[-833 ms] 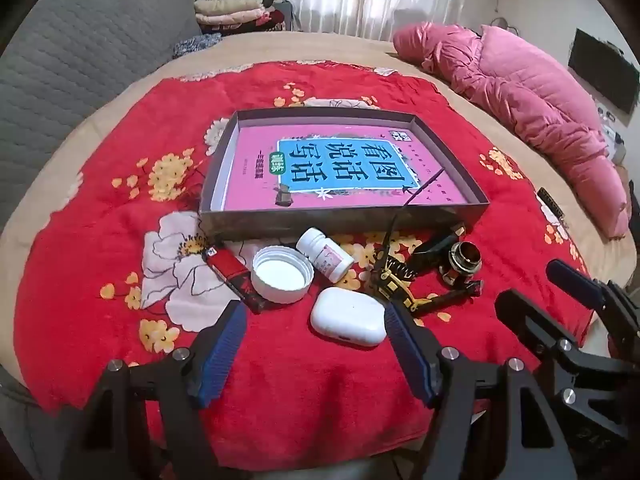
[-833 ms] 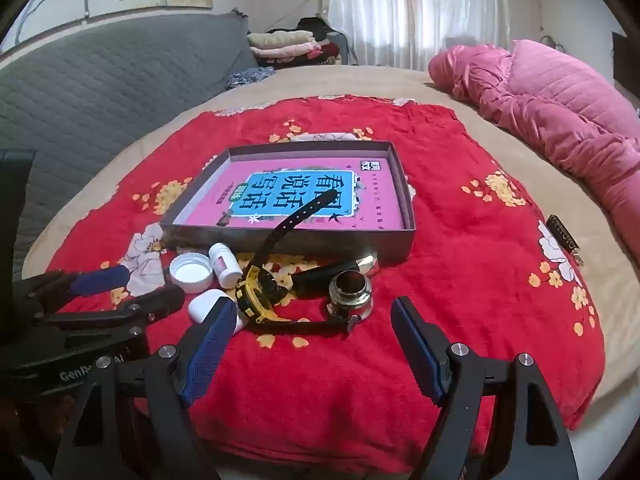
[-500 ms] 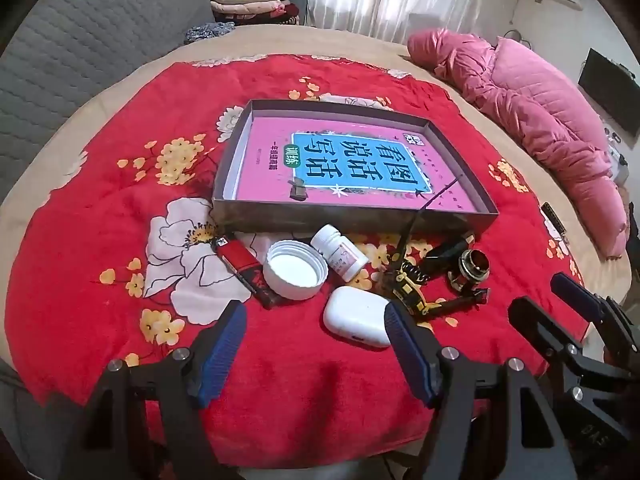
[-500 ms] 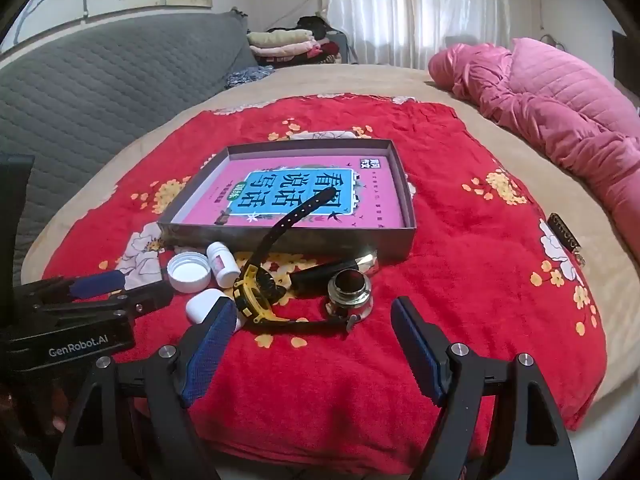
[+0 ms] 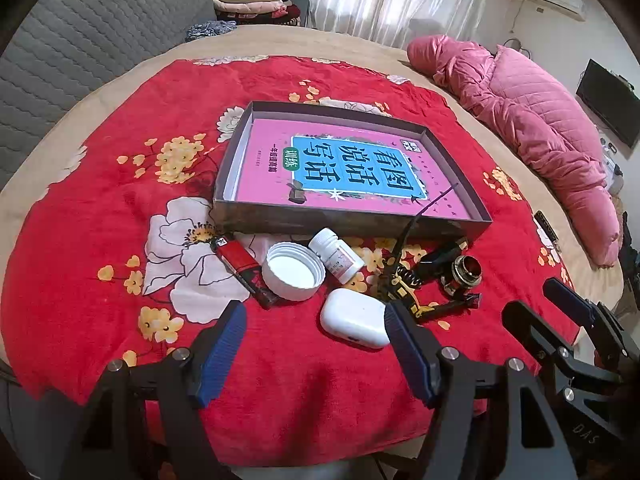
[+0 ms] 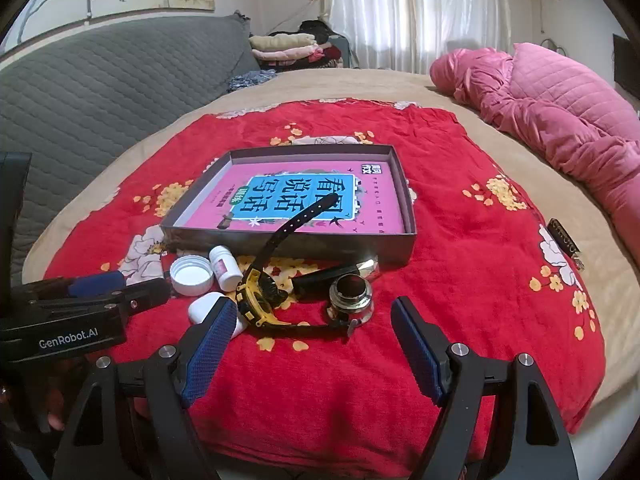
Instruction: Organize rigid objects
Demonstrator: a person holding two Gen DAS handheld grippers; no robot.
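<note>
A plush red blanket point(image 5: 100, 208) with a print of white and yellow flowers covers the bed, and on it lies a shallow, dark grey cardboard box point(image 5: 340, 222), rectangular and open-topped. A glossy pink booklet point(image 5: 264, 168) with a blue title panel lies flat on its floor.

Just in front of the box's near wall the rigid things are gathered close together. A slim red lighter point(image 5: 236, 256) lies at the left end, touching a round, ribbed white plastic cap point(image 5: 294, 272) that rests open side up. Beside the cap a small white pill bottle point(image 5: 338, 256) lies on its side. Nearer the camera is a smooth, rounded white earbud case point(image 5: 352, 320). To its right sits a yellow-and-black wristwatch point(image 6: 260, 292), its perforated black strap rising over the box wall. Next to it are a dark cylindrical piece with a faceted metal end point(image 6: 340, 274) and a short, shiny metal ring-shaped part point(image 6: 351, 294).

The left tool point(image 5: 316, 348) hangs released above the blanket, its blue ribbed pads point(image 5: 222, 354) wide apart with nothing between them. The right tool point(image 6: 308, 346) is likewise spread wide and empty, angled down toward the watch.
</note>
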